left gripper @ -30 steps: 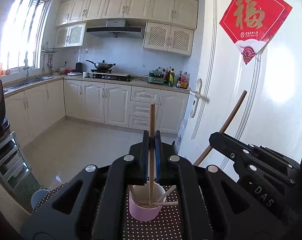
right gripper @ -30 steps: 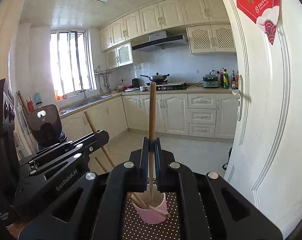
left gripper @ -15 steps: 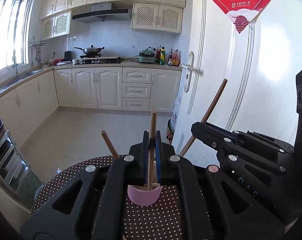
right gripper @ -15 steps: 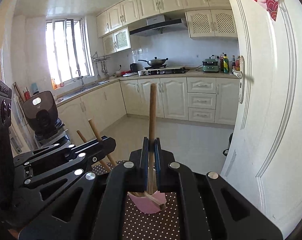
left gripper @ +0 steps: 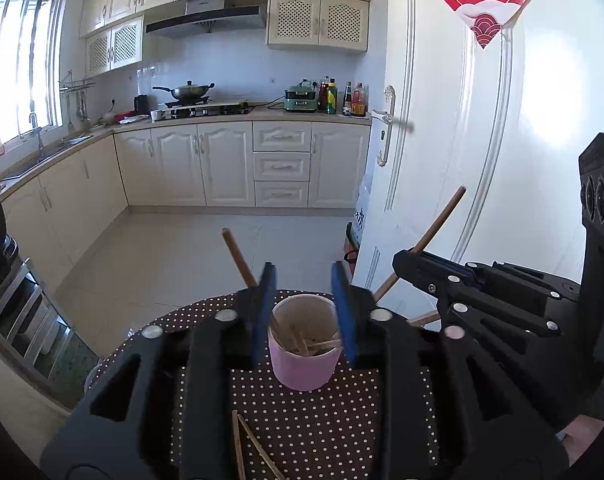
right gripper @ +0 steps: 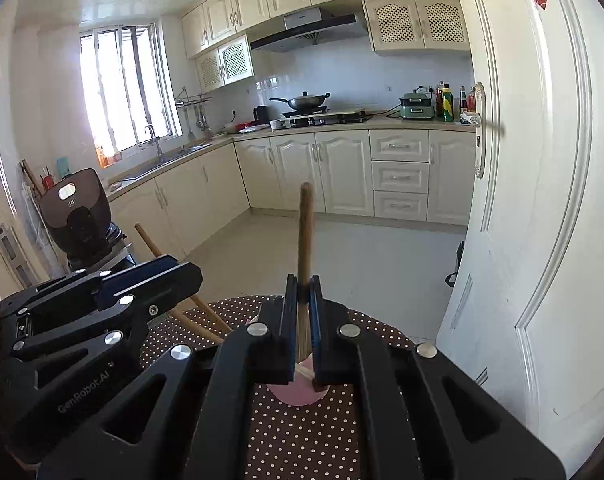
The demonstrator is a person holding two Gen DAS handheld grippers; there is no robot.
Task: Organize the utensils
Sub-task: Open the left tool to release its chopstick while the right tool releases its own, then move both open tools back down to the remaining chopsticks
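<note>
On the near counter, loose sticks: two thin wooden sticks (left gripper: 246, 446) lie crossed on the dotted cloth (left gripper: 302, 420), nearer than the cup.
Change, left hand-held gripper (left gripper: 303, 312): a second ago its jaws were clamped on an upright wooden utensil; now they are opening, blue pads either side of the cup, pressing on nothing.
Change, released utensil (left gripper: 238, 254): it now leans to the far left, its handle rising behind the left pad.
Pink cup (left gripper: 303, 360): upright on the cloth, holding several wooden sticks.
Right hand-held gripper (right gripper: 303, 300): as before, narrow and clamped on an upright wooden utensil (right gripper: 305, 232) whose lower end reaches the cup.
Far: white door (left gripper: 501, 160), kitchen cabinets (left gripper: 222, 164).
</note>
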